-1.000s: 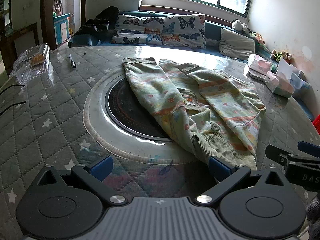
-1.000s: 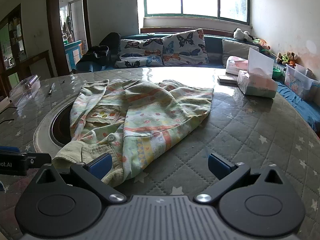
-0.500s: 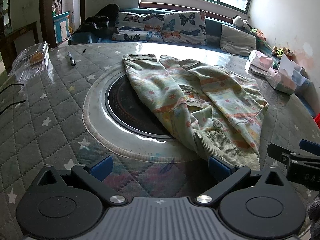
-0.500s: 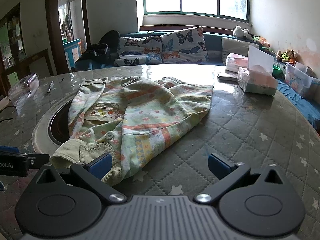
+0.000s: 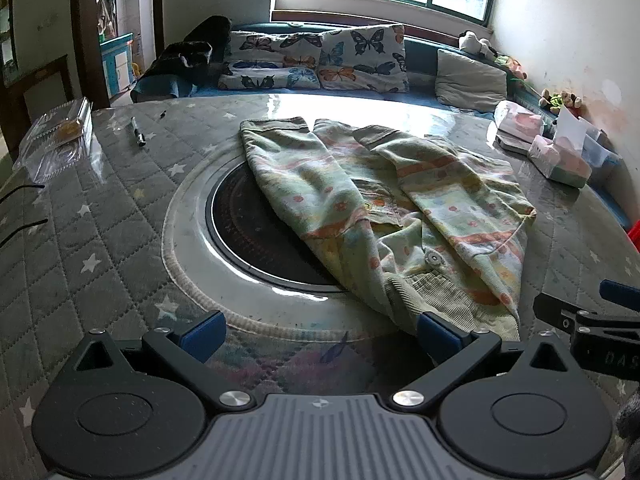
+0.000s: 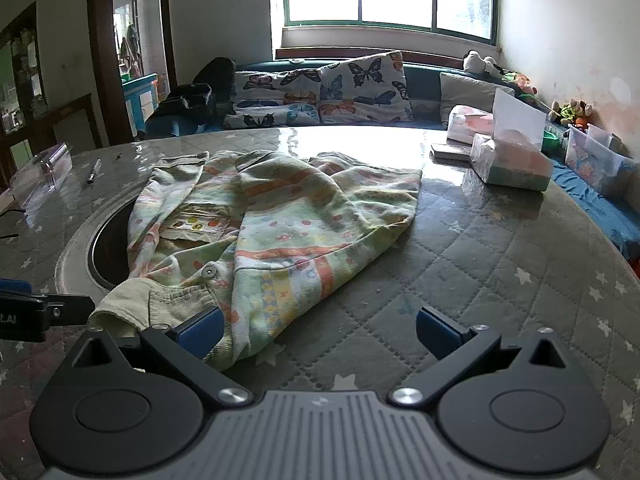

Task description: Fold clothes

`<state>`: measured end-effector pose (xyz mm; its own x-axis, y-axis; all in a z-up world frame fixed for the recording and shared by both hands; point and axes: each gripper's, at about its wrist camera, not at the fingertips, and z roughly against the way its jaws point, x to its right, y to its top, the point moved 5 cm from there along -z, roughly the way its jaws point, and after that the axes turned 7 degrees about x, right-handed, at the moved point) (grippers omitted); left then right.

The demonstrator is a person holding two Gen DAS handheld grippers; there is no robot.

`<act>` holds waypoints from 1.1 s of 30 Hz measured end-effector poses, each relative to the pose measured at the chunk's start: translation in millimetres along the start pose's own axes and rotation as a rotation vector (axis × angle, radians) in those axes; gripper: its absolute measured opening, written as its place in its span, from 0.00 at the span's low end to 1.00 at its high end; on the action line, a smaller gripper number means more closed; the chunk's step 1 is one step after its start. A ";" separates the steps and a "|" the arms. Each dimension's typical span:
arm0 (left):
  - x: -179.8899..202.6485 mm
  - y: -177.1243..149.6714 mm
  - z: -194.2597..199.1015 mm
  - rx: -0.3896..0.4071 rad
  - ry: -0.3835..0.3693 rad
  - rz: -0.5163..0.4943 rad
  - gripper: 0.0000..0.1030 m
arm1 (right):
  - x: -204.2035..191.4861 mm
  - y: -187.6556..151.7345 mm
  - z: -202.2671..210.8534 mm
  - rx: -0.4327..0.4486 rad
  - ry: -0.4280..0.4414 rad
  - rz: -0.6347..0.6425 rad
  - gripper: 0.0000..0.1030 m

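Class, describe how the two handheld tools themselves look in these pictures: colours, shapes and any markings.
Each tool, the left tool and the right tool, has a grey ribbed body, two black round discs, silver screws and black angled fingers tipped with blue pads. Seen side-on from the left wrist view, the right one bears partly cut-off white lettering.

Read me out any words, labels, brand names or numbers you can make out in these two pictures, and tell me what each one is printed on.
"DAS", cut off at the picture's edge: on the black body of the right gripper, seen in the left wrist view.
"AI", with part of a letter before it, cut off at the edge: on the left gripper, seen in the right wrist view.
The tissue box and the pen show no readable print.
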<state>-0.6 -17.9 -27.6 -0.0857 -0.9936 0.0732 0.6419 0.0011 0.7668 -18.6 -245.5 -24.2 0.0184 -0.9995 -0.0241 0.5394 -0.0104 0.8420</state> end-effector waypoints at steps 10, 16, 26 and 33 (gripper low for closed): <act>3.0 5.2 -1.5 0.007 -0.005 -0.010 1.00 | 2.0 1.5 -3.0 -0.004 -0.007 0.007 1.00; 8.3 11.2 -0.7 0.012 0.004 -0.036 1.00 | 4.5 4.5 -2.5 0.001 -0.013 0.006 1.00; 16.1 23.6 2.4 0.016 0.027 -0.088 1.00 | 7.1 12.4 -0.1 0.015 -0.017 0.008 1.00; 18.5 29.0 -2.1 0.008 0.033 -0.102 1.00 | 5.8 19.8 -5.2 0.016 -0.002 0.011 1.00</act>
<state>18.0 -36.4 -5.4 -0.1250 -0.9918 -0.0265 0.6247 -0.0994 0.7745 -3.5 -251.3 -10.5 0.0224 -0.9997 -0.0134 0.5257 0.0004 0.8507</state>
